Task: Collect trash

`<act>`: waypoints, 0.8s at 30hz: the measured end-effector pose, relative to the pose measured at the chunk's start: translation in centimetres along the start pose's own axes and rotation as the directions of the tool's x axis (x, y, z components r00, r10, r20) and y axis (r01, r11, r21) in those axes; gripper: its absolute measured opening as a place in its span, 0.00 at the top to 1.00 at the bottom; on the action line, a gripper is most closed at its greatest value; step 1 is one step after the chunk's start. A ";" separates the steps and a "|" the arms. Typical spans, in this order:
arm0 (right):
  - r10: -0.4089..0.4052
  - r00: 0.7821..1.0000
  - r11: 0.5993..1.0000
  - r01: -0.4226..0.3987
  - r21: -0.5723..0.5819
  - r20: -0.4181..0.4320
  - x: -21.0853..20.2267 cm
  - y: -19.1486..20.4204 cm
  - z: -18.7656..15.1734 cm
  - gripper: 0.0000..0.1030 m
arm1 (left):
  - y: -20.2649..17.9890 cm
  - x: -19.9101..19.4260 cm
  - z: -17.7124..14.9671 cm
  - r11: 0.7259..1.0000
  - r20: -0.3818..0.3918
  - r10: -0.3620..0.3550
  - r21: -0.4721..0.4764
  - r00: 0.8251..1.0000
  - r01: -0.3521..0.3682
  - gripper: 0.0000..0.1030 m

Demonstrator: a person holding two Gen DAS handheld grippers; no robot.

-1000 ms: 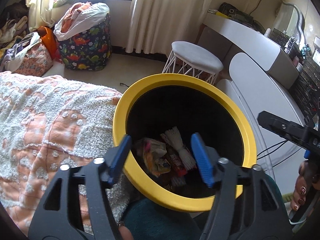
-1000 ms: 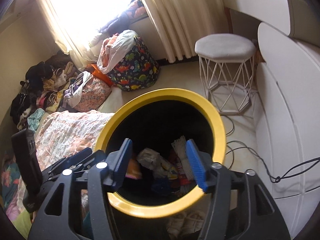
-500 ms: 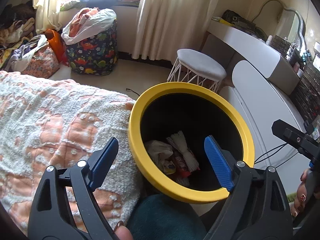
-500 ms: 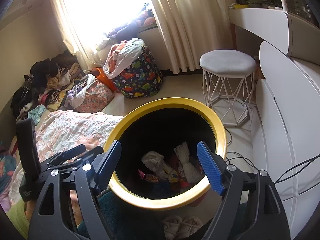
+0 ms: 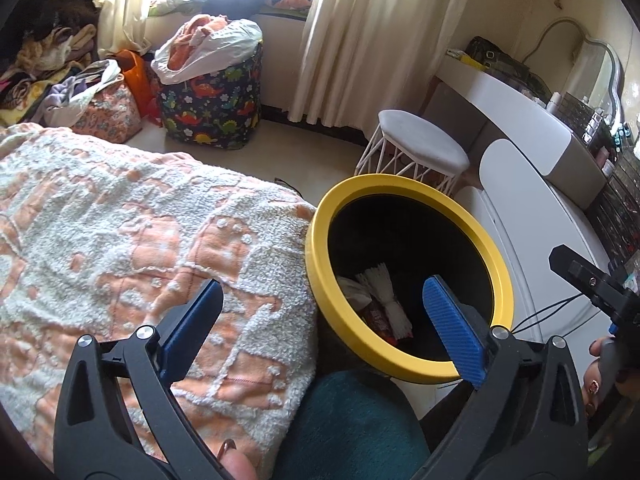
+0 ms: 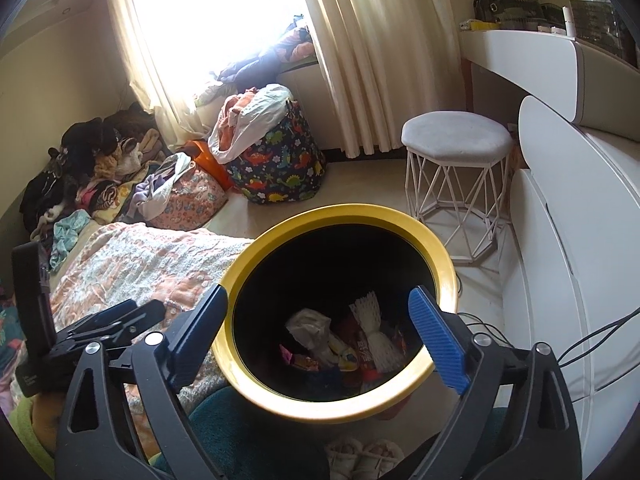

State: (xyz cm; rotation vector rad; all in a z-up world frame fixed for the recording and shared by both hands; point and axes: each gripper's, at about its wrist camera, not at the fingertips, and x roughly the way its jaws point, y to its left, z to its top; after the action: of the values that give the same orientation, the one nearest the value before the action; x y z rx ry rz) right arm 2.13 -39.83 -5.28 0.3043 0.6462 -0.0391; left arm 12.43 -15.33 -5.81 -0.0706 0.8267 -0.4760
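Observation:
A black trash bin with a yellow rim (image 5: 316, 248) (image 6: 448, 276) stands beside the bed. Trash lies at its bottom: a white foam net sleeve (image 5: 386, 294) (image 6: 374, 326), a crumpled white wrapper (image 6: 310, 326) and red and yellow snack wrappers (image 6: 360, 350). My left gripper (image 5: 320, 328) is open and empty, above the bin's near-left rim and the blanket edge. My right gripper (image 6: 318, 336) is open and empty, above the bin's near side. The left gripper also shows in the right wrist view (image 6: 100, 328).
A peach and white blanket (image 5: 120, 240) covers the bed left of the bin. A white stool (image 6: 456, 160), a white vanity desk (image 6: 560, 80), a dinosaur-print laundry bag (image 6: 276, 164) and clothes piles (image 6: 100, 172) stand around. Cables (image 6: 592, 340) lie at right.
Both grippers have opened wider and pulled back up from the bin. The left gripper has shifted left over the blanket edge.

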 end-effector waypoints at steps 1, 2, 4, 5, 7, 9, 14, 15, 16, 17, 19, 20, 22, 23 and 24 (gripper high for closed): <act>0.001 1.000 1.000 -0.001 0.000 0.004 0.0 0.1 0.0 0.11 | 0.2 -0.3 0.0 1.000 0.005 0.005 -0.005 1.000 -0.005 0.11; 0.002 1.000 1.000 -0.002 0.000 0.007 -0.1 0.1 -0.1 0.09 | 0.3 -0.6 0.0 1.000 0.009 0.012 -0.008 1.000 -0.012 0.11; 0.003 1.000 1.000 -0.003 -0.001 0.014 -0.2 0.3 -0.1 0.08 | 0.5 -1.2 -0.1 1.000 0.019 0.024 -0.019 1.000 -0.023 0.11; 0.004 1.000 1.000 -0.004 -0.002 0.019 -0.2 0.5 -0.2 0.08 | 0.7 -1.6 -0.1 0.999 0.026 0.029 -0.026 0.999 -0.028 0.11; 0.010 1.000 1.000 -0.010 -0.006 0.028 -0.3 0.8 -0.2 0.07 | 0.9 -2.3 -0.1 0.999 0.039 0.044 -0.035 0.998 -0.042 0.11; 0.016 0.999 1.000 -0.015 -0.012 0.035 -0.5 1.1 -0.3 0.07 | 1.2 -3.0 -0.2 0.998 0.050 0.056 -0.043 0.997 -0.054 0.11; 0.041 0.996 0.999 -0.040 -0.019 0.074 -1.1 2.0 -0.6 0.07 | 2.1 -4.5 -0.6 0.992 0.071 0.114 -0.059 0.991 -0.110 0.11; 0.046 0.995 0.999 -0.044 -0.018 0.084 -1.3 2.2 -0.6 0.07 | 2.4 -4.9 -0.7 0.991 0.077 0.126 -0.059 0.989 -0.121 0.11; 0.049 0.994 0.999 -0.048 -0.018 0.095 -1.5 2.3 -0.7 0.07 | 2.5 -5.2 -0.8 0.990 0.083 0.136 -0.059 0.987 -0.132 0.11; 0.054 0.993 0.998 -0.052 -0.022 0.105 -1.6 2.5 -0.7 0.06 | 2.6 -5.5 -1.0 0.988 0.090 0.150 -0.057 0.985 -0.145 0.11; 0.060 0.990 0.998 -0.057 -0.033 0.127 -1.9 3.0 -0.8 0.06 | 2.8 -6.1 -1.4 0.984 0.108 0.175 -0.052 0.979 -0.170 0.11; 0.060 0.988 0.998 -0.055 -0.039 0.140 -2.1 3.2 -1.0 0.06 | 2.9 -6.4 -1.5 0.982 0.117 0.186 -0.049 0.976 -0.181 0.11; 0.055 0.984 0.998 -0.046 -0.052 0.169 -2.6 3.7 -1.3 0.06 | 3.1 -7.3 -2.0 0.977 0.154 0.211 -0.046 0.965 -0.206 0.11; 0.049 0.981 0.998 -0.039 -0.058 0.188 -2.8 4.0 -1.5 0.06 | 3.1 -7.7 -2.2 0.975 0.174 0.221 -0.045 0.960 -0.216 0.11; 0.047 0.978 0.997 -0.035 -0.063 0.204 -3.1 4.2 -1.7 0.06 | 3.2 -8.0 -2.4 0.974 0.190 0.227 -0.045 0.955 -0.222 0.11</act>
State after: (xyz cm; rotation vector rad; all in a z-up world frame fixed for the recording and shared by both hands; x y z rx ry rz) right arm -0.81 -35.49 -3.57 0.2521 0.4352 -0.0115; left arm 7.29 -8.71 -2.68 -0.0432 0.6394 -0.2399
